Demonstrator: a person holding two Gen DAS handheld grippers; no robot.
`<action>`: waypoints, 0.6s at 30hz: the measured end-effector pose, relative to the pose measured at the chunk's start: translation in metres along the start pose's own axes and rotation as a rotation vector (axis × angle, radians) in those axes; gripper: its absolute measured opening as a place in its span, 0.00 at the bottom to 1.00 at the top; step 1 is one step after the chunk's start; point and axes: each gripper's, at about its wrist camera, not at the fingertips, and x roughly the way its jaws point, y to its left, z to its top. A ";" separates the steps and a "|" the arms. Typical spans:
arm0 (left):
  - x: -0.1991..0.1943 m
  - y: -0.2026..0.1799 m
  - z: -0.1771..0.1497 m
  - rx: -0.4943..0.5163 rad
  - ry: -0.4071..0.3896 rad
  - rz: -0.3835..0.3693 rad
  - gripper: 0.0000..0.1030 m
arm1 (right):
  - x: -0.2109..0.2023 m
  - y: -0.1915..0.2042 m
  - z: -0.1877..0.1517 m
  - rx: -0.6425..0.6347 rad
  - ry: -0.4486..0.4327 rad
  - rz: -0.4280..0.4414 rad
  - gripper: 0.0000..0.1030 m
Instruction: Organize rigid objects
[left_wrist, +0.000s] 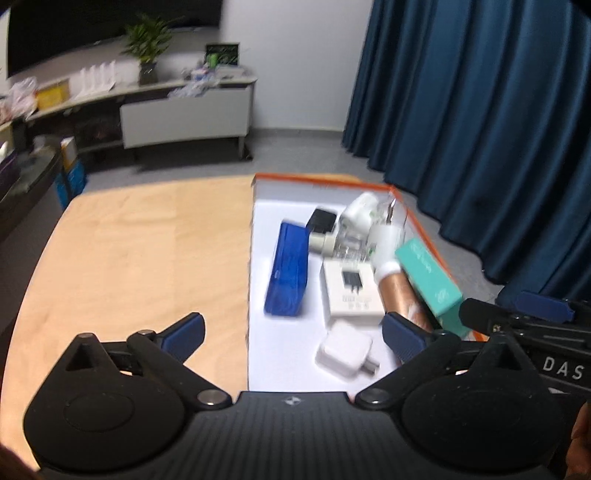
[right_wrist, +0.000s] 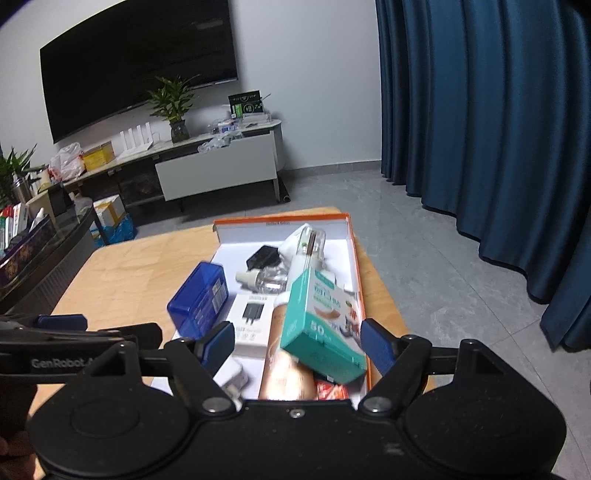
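Note:
An orange-rimmed white box (left_wrist: 321, 179) sits on the right part of the wooden table (left_wrist: 147, 258). In it lie a blue case (left_wrist: 288, 273), a white charger carton (left_wrist: 351, 291), a white charger cube (left_wrist: 345, 352), a copper bottle (left_wrist: 400, 295), a teal carton (left_wrist: 428, 280), a black adapter (left_wrist: 323, 221) and a clear dropper bottle (left_wrist: 332, 243). My left gripper (left_wrist: 293, 336) hangs wide open above the box's near end, its pads touching nothing. My right gripper (right_wrist: 297, 345) is open too. The teal carton (right_wrist: 321, 325) leans on the copper bottle (right_wrist: 286, 369) beyond its fingers, untouched.
Bare tabletop lies left of the box. A dark glass side table (right_wrist: 44, 258) stands to the far left. A TV cabinet (right_wrist: 218, 173) with a plant lines the back wall. A blue curtain (right_wrist: 480, 129) hangs on the right over grey floor.

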 end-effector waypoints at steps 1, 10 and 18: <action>0.000 -0.002 -0.004 0.006 0.010 0.010 1.00 | -0.002 0.000 -0.003 -0.004 0.005 -0.004 0.86; -0.008 -0.014 -0.030 0.080 0.036 0.062 1.00 | -0.007 -0.012 -0.032 0.009 0.075 -0.041 0.87; -0.007 -0.022 -0.035 0.106 0.033 0.058 1.00 | -0.004 -0.017 -0.039 0.028 0.098 -0.040 0.87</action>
